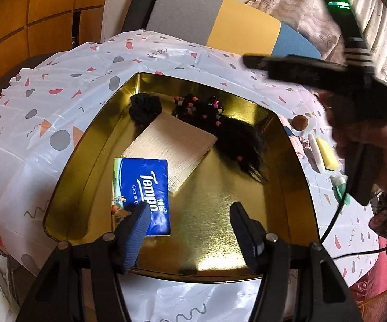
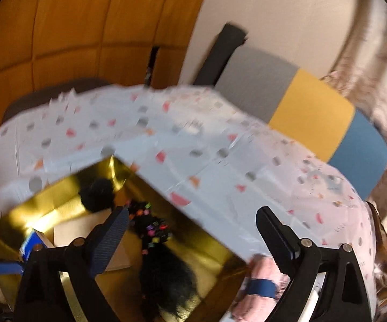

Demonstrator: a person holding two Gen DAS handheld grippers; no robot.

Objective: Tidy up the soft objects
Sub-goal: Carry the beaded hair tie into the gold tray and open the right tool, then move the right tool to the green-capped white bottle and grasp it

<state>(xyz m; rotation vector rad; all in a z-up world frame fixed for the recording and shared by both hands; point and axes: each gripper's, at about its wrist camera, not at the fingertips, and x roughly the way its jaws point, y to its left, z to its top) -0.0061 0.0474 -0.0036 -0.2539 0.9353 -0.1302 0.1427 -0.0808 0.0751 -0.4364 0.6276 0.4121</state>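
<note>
Both claws are spread and empty: left claw (image 1: pixel 190 212) over the shiny gold metal tray (image 1: pixel 287 166), right claw (image 2: pixel 193 220) above the black beaded hairpiece (image 2: pixel 153 230); a hurried regrasp risks snagging loose strands.

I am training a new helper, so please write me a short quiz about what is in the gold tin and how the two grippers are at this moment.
1. True or false: the blue Tempo tissue pack lies outside the gold tin.
2. Which thing lies partly on the beige folded cloth? A) the yellow sponge B) the Tempo tissue pack C) the black scrunchie
3. Fill in: both the left gripper and the right gripper are ____ and hold nothing.

Key
1. False: it lies inside the tin.
2. B.
3. Open.
</note>
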